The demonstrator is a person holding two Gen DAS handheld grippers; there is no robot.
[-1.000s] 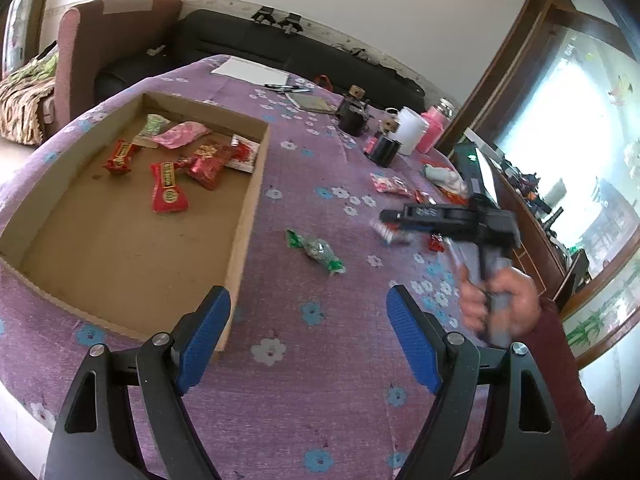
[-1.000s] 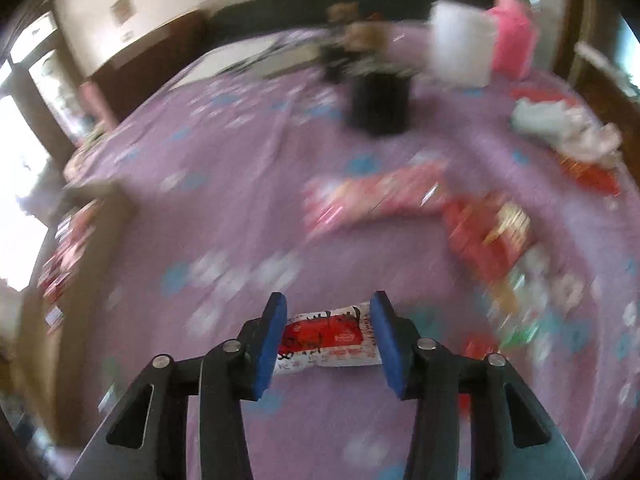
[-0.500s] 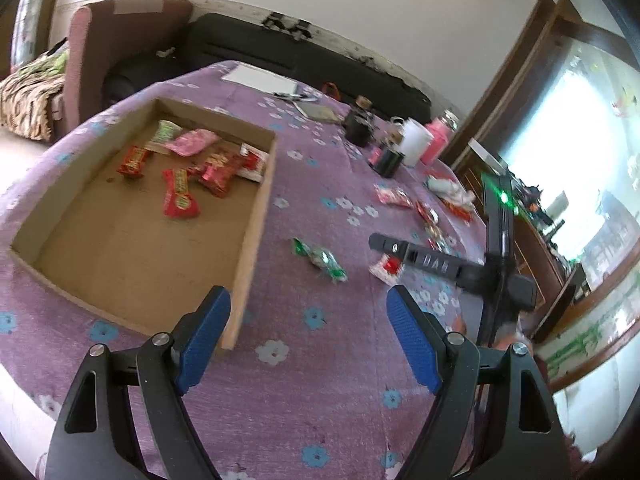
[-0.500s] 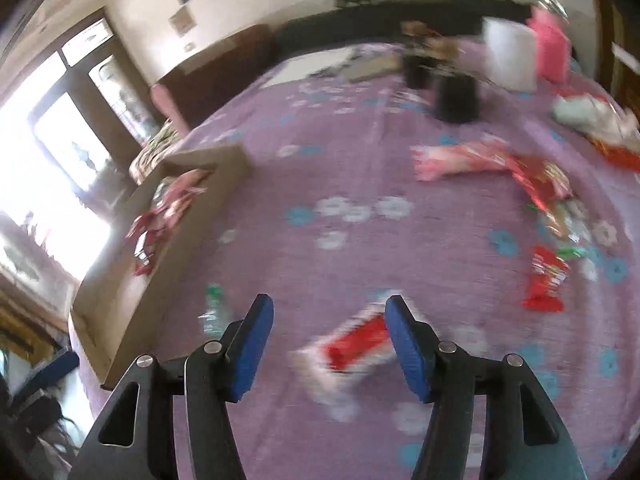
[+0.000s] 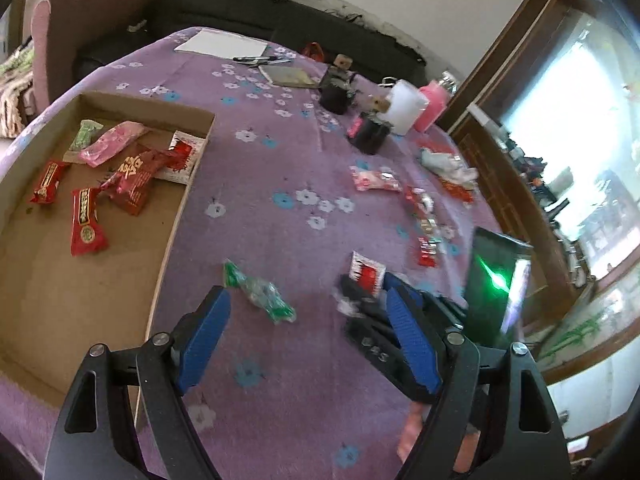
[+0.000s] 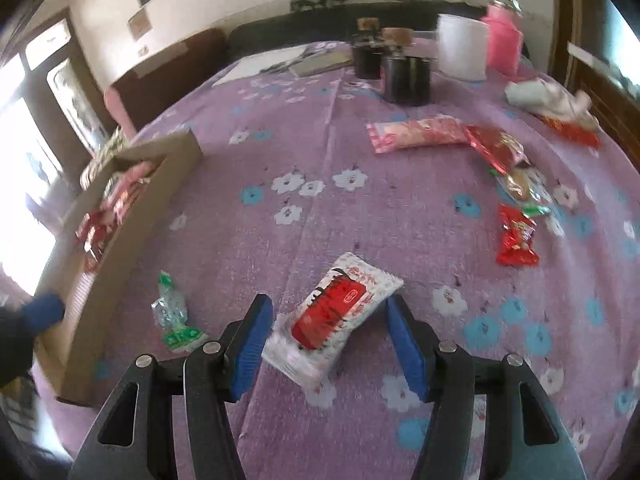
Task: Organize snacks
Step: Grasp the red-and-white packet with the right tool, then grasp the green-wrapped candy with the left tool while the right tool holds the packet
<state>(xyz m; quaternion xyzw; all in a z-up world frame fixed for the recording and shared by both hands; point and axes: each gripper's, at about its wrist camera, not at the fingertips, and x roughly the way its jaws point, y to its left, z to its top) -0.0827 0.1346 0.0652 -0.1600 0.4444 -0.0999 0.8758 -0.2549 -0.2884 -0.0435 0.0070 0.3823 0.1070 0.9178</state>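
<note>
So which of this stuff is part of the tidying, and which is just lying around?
Part of the job:
cardboard tray
white-and-red packet
green sweet
red packet
pink packet

Just lying about:
black jars
white cup
pink bottle
papers

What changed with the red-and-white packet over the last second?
The right hand-held gripper had the red-and-white packet clamped; its jaws opened, have just been closing again, and the packet now lies skewed between them, seemingly loose. The left hand-held gripper stayed open. The snacks in the cardboard tray are unchanged.
</note>
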